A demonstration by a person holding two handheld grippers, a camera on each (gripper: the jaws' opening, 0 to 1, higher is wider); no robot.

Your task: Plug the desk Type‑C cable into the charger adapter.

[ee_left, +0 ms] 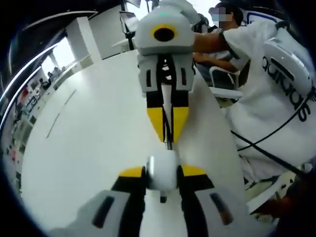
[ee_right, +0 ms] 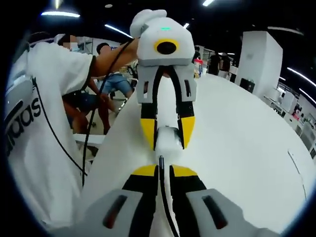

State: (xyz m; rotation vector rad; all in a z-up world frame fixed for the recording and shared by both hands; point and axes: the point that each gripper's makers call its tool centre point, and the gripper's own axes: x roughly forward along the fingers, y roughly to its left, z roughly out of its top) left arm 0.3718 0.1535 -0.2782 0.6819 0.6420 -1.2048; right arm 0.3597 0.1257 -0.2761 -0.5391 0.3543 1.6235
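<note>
A white charger adapter [ee_left: 162, 172] sits between the yellow-tipped jaws of my left gripper [ee_left: 162, 175], which is shut on it. Facing it from above in the left gripper view, my right gripper [ee_left: 168, 134] is shut on the thin black Type-C cable [ee_left: 169, 140]. The plug end points at the adapter and sits right at its face; I cannot tell whether it is in. In the right gripper view the cable [ee_right: 161, 165] runs up between the shut jaws of my right gripper [ee_right: 163, 172]. It reaches the adapter [ee_right: 168, 139], held by my left gripper [ee_right: 168, 144].
Both grippers hover over a large white table [ee_left: 84, 148] [ee_right: 247, 148]. A person in a white printed shirt [ee_left: 281, 84] [ee_right: 34, 128] stands at its edge, with a black cord across the shirt. Other people [ee_right: 106, 81] sit beyond. A white pillar [ee_right: 259, 59] rises far off.
</note>
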